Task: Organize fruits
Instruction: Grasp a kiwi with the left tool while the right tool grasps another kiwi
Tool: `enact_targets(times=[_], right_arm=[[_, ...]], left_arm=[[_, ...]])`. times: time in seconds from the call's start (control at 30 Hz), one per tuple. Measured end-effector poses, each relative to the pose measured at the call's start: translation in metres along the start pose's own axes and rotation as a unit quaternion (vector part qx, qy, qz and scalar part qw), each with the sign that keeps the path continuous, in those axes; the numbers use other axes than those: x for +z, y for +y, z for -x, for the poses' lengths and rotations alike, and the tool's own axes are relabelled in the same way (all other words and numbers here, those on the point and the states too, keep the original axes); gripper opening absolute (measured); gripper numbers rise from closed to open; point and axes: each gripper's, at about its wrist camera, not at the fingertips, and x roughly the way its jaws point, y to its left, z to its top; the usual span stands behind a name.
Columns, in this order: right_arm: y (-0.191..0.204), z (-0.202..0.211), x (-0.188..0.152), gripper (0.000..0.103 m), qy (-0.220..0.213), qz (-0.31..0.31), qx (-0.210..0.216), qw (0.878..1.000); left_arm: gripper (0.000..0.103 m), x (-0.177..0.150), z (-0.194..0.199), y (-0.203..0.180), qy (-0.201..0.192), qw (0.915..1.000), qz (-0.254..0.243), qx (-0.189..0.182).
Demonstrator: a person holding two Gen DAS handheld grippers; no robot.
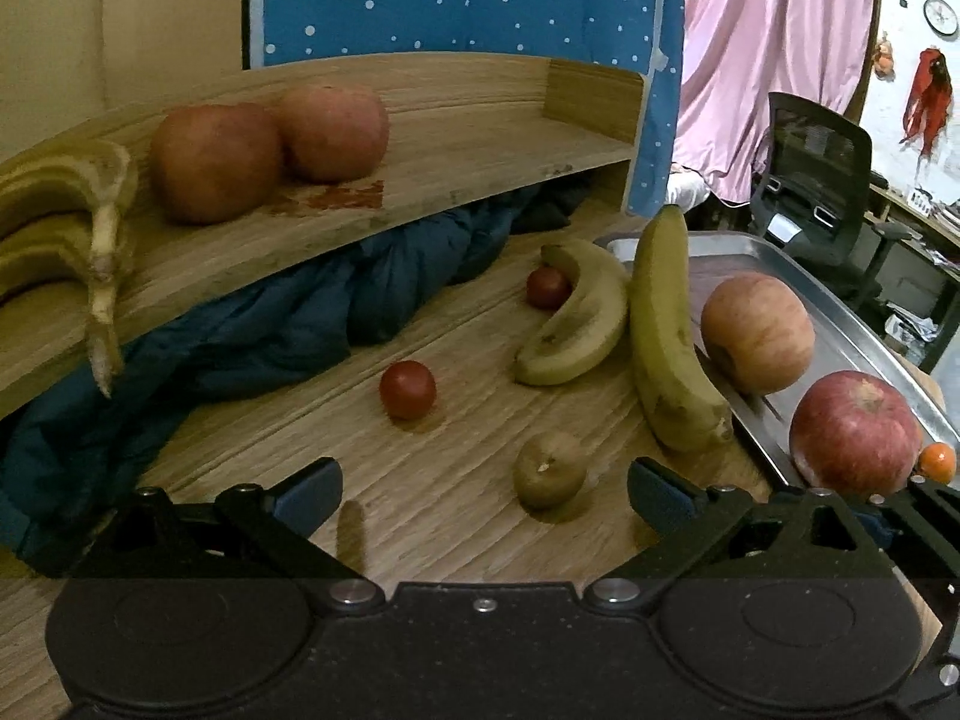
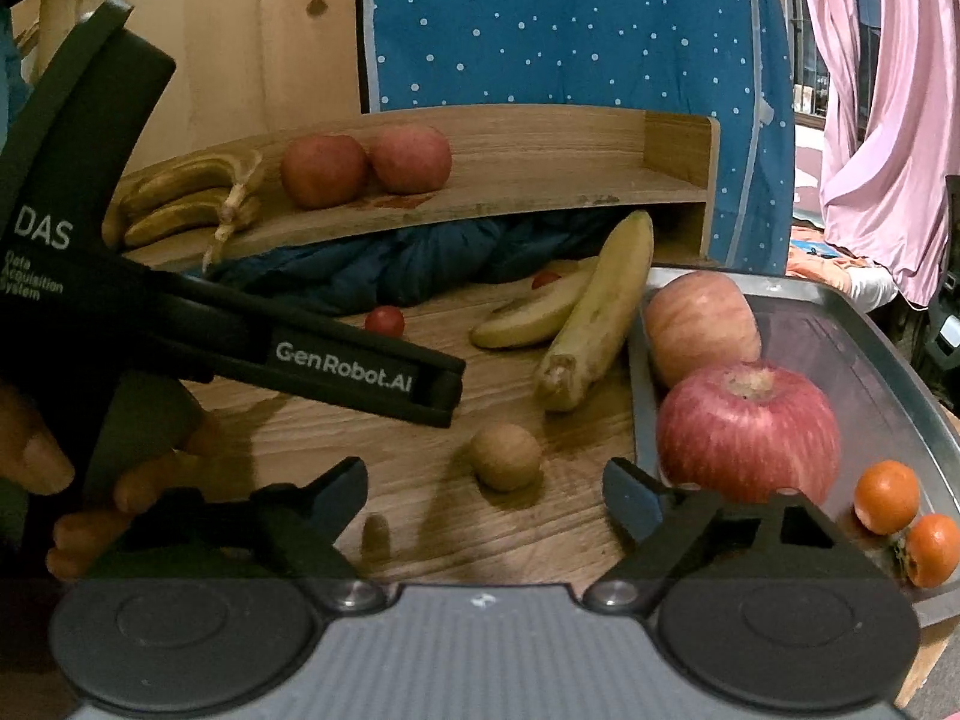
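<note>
Fruits: spread over a wooden table, a raised shelf and a tray
Shelf: curved light-wood shelf at the back of the table, dark blue cloth bunched beneath it
Tray: rectangular metal tray on the right side of the table
Left gripper: black two-finger gripper, jaws wide apart with nothing between the pads, low over the table; in the right wrist view its body crosses the left side with a hand under it
Right gripper: black two-finger gripper, jaws well apart and empty, just in front of the tray's near corner
Bananas on shelf: browned yellow bunch at the shelf's left end
Bananas on table: two loose yellow bananas side by side, just left of the tray
Apples on shelf: two red apples touching each other
Apples in tray: pale red-yellow apple behind a deep red apple
Kiwi: brown fuzzy kiwi on the table, ahead of both grippers
Small orange fruits: two in the tray's near right corner
Tomatoes: two small red tomatoes on the table, the farther one touching a banana
</note>
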Motion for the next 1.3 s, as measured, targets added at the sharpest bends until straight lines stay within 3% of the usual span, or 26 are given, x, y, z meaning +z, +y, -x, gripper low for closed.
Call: enact_targets(times=[0.37,0.83,1.03,1.3], right_arm=[[-0.002,-0.005,0.000,0.062,0.008,-0.001,-0.001,1.000],[-0.004,-0.010,0.004,0.043,0.010,0.006,-0.006,1.000],[-0.005,-0.010,0.004,0.030,0.007,0.002,-0.005,1.000],[-0.005,-0.003,0.000,0.030,0.003,-0.002,0.005,1.000]], left_arm=[[0.076,-0.003,-0.003,0.001,0.005,0.9997,0.002,-0.022],[0.029,-0.003,-0.003,0.001,0.000,0.9991,0.000,-0.043],[0.028,-0.003,-0.002,0.001,0.000,0.9990,0.002,-0.045],[0.028,-0.003,0.007,0.000,-0.006,0.9991,0.003,-0.043]])
